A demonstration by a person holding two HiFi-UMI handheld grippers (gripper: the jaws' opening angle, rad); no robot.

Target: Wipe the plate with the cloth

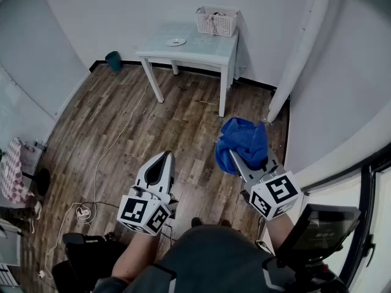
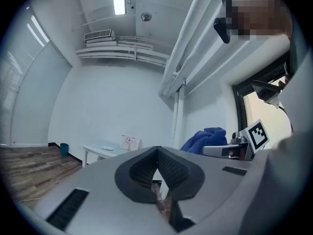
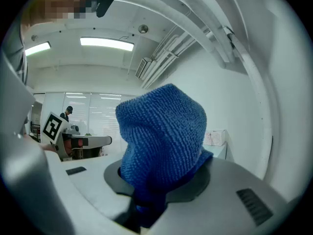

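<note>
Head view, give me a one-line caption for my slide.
Far from the white table bearing the plate, the right hand-held gripper clamps a blue cloth; the left hand-held gripper is shut, empty.

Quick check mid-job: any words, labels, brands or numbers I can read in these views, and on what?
No readable text anywhere.
Left marker cube and right marker cube: black-and-white square patterns only, no letters.
Blue cloth: no tag shows.
White basket: too small to show any print.
</note>
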